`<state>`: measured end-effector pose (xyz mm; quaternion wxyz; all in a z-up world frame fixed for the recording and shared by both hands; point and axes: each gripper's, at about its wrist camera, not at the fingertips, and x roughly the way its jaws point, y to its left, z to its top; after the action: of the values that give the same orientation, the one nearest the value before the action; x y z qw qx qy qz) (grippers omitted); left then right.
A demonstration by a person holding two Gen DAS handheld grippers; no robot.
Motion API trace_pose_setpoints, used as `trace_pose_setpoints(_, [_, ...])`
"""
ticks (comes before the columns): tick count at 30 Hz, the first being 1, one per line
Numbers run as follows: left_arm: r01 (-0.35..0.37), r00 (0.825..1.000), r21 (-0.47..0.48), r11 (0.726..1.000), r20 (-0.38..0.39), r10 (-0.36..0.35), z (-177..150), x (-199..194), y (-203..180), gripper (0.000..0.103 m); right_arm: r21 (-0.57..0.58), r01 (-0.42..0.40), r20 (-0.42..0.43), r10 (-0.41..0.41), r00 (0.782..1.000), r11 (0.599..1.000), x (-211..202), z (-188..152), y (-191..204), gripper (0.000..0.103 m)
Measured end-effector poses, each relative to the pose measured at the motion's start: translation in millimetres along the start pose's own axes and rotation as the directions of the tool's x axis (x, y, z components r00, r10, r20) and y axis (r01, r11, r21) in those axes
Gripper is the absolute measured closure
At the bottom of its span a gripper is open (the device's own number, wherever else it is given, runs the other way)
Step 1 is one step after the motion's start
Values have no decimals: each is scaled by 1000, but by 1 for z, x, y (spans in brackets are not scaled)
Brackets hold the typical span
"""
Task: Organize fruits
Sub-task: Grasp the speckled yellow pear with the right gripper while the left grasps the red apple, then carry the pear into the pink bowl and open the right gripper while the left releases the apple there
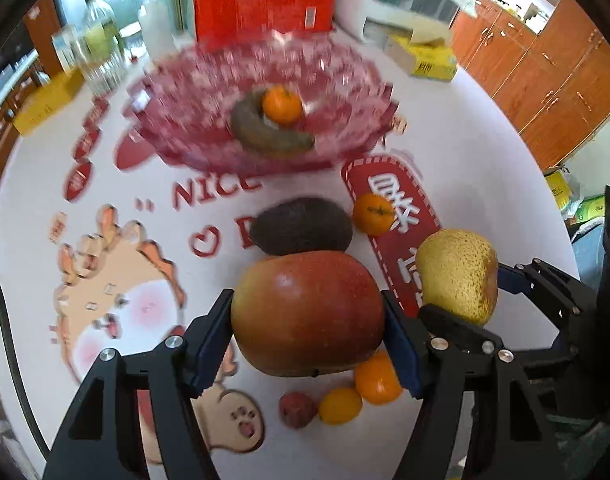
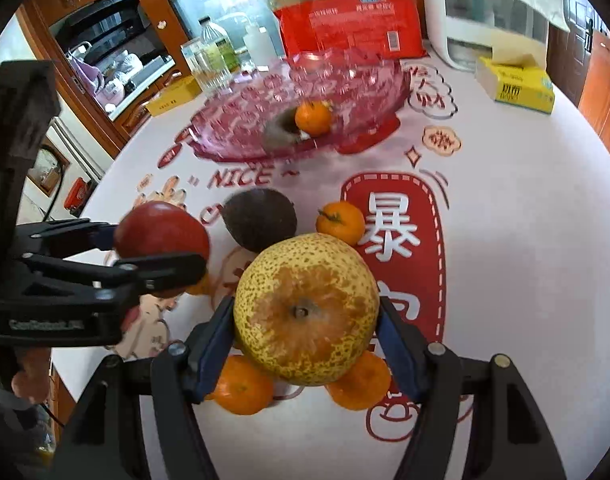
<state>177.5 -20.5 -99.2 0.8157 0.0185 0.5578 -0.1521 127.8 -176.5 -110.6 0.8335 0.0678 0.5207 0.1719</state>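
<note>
Left gripper (image 1: 307, 314) clamps the apple (image 1: 307, 314); right gripper (image 2: 305, 312) clamps the pear (image 2: 305, 308). Carry both level, clearing the glass bowl (image 1: 177, 92) rim before release.

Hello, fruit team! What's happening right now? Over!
Left gripper shut on apple. Right gripper shut on pear. Bowl ahead, avocado and orange in between.

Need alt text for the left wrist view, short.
The left gripper grips a red-yellow apple between its fingers above a printed tablecloth. Beside it the right gripper holds a speckled yellow pear; beyond sits a pink glass bowl.
</note>
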Motion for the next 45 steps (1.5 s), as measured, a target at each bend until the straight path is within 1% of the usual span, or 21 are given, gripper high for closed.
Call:
trace_pose_setpoints(5, [-35,995,1,999,98,34,21,-74,11,35,-33,10,59,-8,998,999,-45,27,13,34])
trace_pose_setpoints(9, [-71,979,20,997,192,66,39,-134,14,35,-74,18,115,-10,993,997,-83,55,26,34])
trace_pose_setpoints(12, [-93,969,35,995,234,83,51,-164,13,35,-100,26,147,-11,989,995,-108,81,35,34])
trace_pose_setpoints(19, [-161,946,53,986,294,139,75,-212,12,34,-143,67,232,-32,972,987,-158,135,45,34])
trace_pose_setpoints(22, [-193,936,52,980,308,168,89,-220,16,34,-157,95,248,-54,967,983,-170,158,50,34])
trace_pose_setpoints(24, [-210,931,49,977,314,184,98,-220,19,34,-173,135,265,-86,961,976,-173,173,54,34])
trace_pose_setpoints(25, [-216,930,47,975,315,191,105,-219,21,34,-182,158,269,-106,957,970,-171,183,55,34])
trace_pose_setpoints(27, [-221,927,45,974,320,195,114,-212,25,34,-185,177,268,-124,955,967,-168,194,55,34])
trace_pose_setpoints(30, [-228,927,38,973,312,206,130,-188,33,34,-185,199,255,-149,955,962,-149,213,55,34])
trace_pose_setpoints(32, [-211,937,26,977,290,194,140,-165,42,34,-177,218,233,-175,957,960,-126,223,52,34])
trace_pose_setpoints(34, [-196,947,15,980,262,186,150,-138,52,34,-152,217,192,-187,963,964,-97,229,45,34])
trace_pose_setpoints(37, [-184,959,1,983,220,179,161,-95,66,34,-108,202,138,-187,973,973,-59,231,32,34])
trace_pose_setpoints(40, [-181,968,-1,983,174,179,166,-52,77,34,-76,198,71,-193,979,977,-10,226,18,34])
trace_pose_setpoints(43, [-170,980,-4,986,100,169,167,-1,86,34,-61,212,8,-212,977,975,32,216,8,34])
trace_pose_setpoints(45, [-167,984,-4,986,56,167,167,26,90,34,-49,218,-29,-219,975,975,53,212,3,34])
